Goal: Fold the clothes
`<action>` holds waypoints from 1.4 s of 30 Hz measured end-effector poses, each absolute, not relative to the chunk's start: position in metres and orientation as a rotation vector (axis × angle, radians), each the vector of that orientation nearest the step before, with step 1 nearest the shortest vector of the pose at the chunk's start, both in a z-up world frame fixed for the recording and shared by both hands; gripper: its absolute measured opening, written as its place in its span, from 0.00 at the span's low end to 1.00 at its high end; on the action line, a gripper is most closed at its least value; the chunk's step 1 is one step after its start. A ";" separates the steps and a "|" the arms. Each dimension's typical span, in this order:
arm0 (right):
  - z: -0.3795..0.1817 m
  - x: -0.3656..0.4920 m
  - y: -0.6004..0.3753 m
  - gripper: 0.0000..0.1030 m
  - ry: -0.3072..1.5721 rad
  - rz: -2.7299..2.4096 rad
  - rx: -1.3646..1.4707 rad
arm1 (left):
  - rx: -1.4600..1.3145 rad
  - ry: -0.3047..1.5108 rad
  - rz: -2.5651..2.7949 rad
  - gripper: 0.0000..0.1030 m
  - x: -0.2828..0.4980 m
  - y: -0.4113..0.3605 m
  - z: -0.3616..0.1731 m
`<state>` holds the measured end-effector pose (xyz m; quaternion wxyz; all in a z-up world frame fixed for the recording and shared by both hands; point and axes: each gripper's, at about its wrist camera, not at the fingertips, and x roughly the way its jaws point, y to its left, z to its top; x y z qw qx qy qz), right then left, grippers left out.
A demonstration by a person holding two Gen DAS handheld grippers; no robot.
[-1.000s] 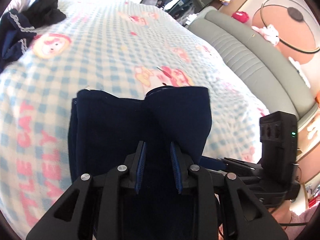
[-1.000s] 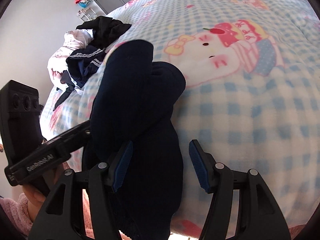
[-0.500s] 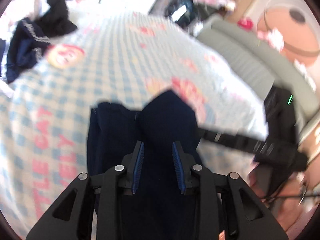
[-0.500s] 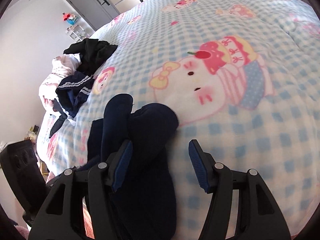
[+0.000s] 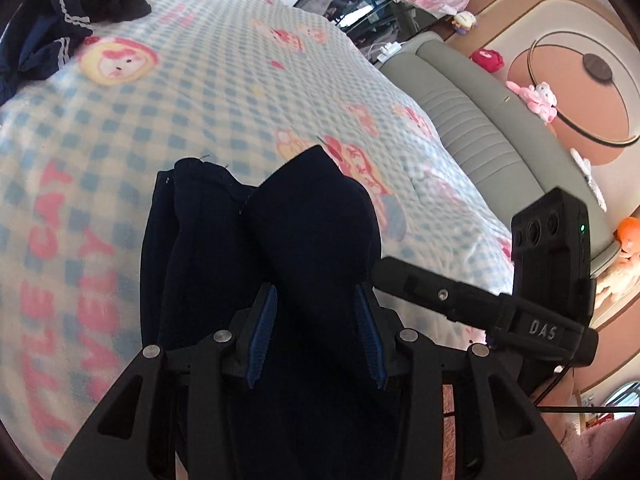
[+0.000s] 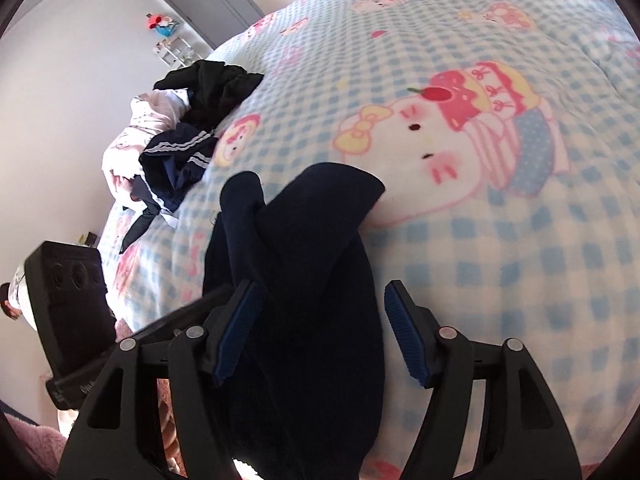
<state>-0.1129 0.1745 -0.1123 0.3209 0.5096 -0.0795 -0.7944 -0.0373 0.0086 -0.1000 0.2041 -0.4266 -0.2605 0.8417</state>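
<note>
Navy garment [image 5: 248, 248] lies bunched on the checked blanket [image 5: 200, 92], at its near edge, doubled into at least two thick lobes with a rounded hump raised toward the cartoon cat print.

Left gripper [image 5: 316, 336]: jaws moderately apart, hump of navy cloth sitting between the blue pads; whether they pinch it I cannot tell. Right gripper [image 6: 320, 332]: jaws wide, cloth running up between them, right pad clear of the fabric.

Pile of other clothes [image 6: 188, 120] sits well apart from the navy garment, toward the far corner of the blanket.

Judgement: a fold on the navy garment is mid-way, layers stacked but lumpy and uneven. This fits either setting a fold down or gathering cloth for another. Next move calls for a sure hold on one layer's edge, not the whole bunch, and flattening the hump.
</note>
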 end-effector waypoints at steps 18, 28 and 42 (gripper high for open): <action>-0.088 -0.140 0.267 0.13 -0.165 -2.466 1.376 | -1.348 -0.578 2.375 0.48 -0.043 0.005 -0.123; -0.100 -0.143 0.254 0.66 -0.308 -2.352 1.364 | -1.190 -0.803 2.559 0.68 -0.053 -0.049 -0.100; -0.076 -0.159 0.231 0.39 -0.348 -2.401 1.204 | -1.253 -0.569 2.604 0.13 -0.084 -0.052 -0.073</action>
